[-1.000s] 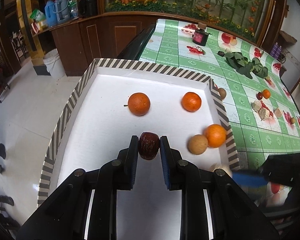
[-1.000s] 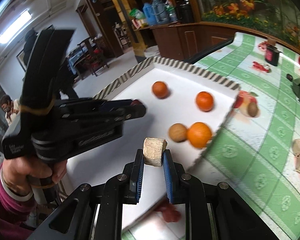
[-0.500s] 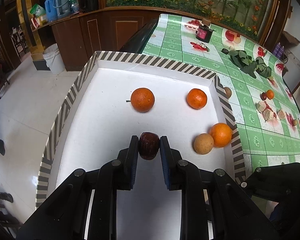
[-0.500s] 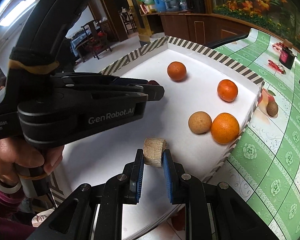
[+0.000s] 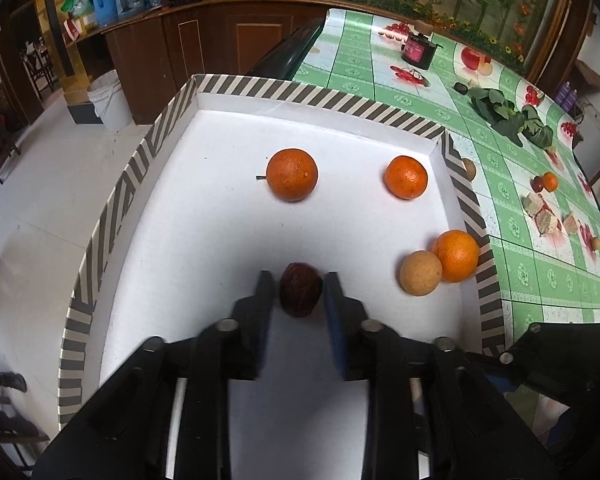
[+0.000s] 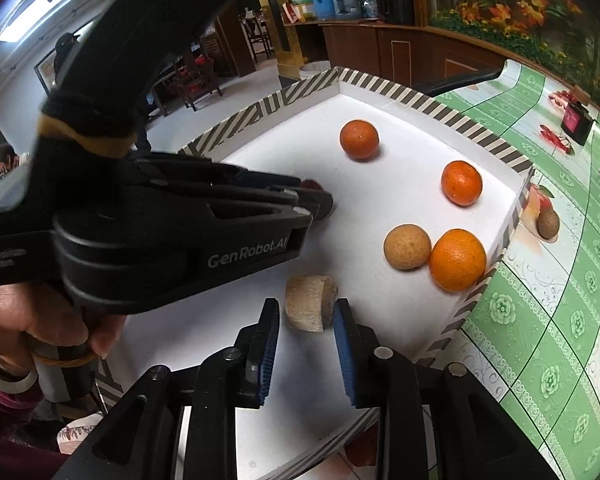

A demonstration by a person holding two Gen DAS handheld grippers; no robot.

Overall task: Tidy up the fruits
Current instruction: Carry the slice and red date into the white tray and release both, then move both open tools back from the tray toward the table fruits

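Dark-red wrinkled fruit [image 5: 301, 289] (oval) on white tray [image 5: 204, 216]

Tray [image 5: 340, 100] sits on table [image 5: 520, 216], at its left end. In tray: two oranges toward far wall, one [image 5: 292, 175] left, other [image 5: 405, 177] right. Third orange [image 5: 456, 256] against right wall, round fruit [image 5: 421, 273] touching its left side. Dark fruit [image 5: 301, 289] on tray floor near front, between left claw [image 5: 300, 280] jaws, which are opening. Cut chunk [image 6: 310, 303] on tray floor between right claw [image 6: 306, 312] jaws, also opening; it lies right of dark fruit. More fruit pieces [image 5: 544, 216] on table right of tray.
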